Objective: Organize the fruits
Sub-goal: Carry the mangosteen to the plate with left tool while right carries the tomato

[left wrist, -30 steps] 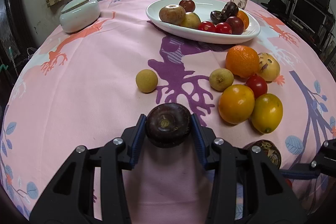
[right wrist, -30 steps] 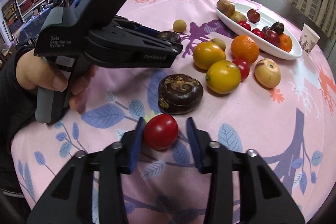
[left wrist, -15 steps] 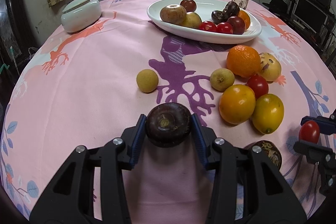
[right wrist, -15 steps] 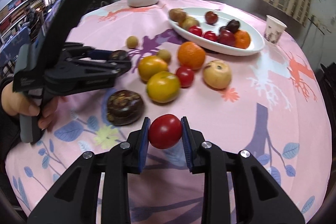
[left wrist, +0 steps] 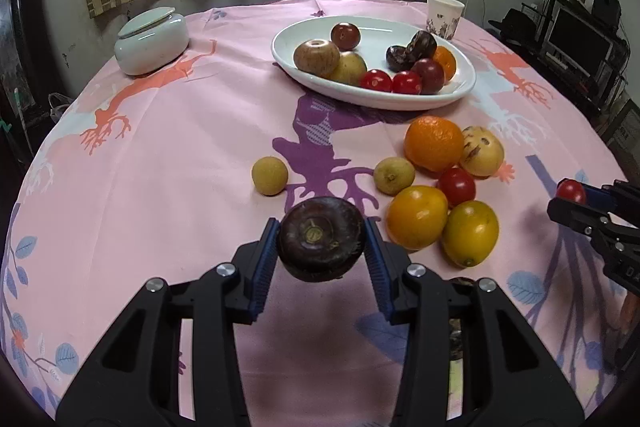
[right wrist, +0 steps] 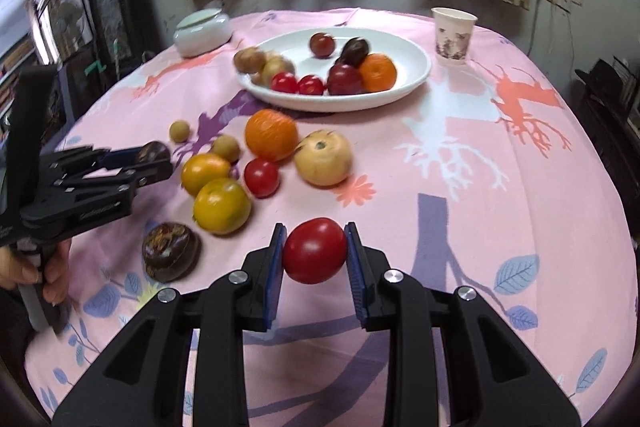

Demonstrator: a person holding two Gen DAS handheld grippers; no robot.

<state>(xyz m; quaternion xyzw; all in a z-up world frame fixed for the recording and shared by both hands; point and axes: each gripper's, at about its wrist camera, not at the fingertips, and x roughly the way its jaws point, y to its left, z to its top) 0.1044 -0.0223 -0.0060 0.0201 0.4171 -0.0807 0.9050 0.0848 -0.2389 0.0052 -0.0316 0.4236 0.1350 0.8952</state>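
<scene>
We grip a dark brown water chestnut in our left gripper, pads pressing both sides. Our right gripper clamps a red cherry tomato. Ahead lies the white oval plate of fruit (lettering on the left gripper's side is too blurred to read).

Very little lettering turns up here. On the side of the left gripper, seen from the right wrist camera, a small white brand word runs along the lower black arm, too blurred to spell out. Over at the right edge of the left wrist view, the right gripper shows a cut-off white "DA" on its body. The paper cup carries a printed pattern, no readable words.
</scene>
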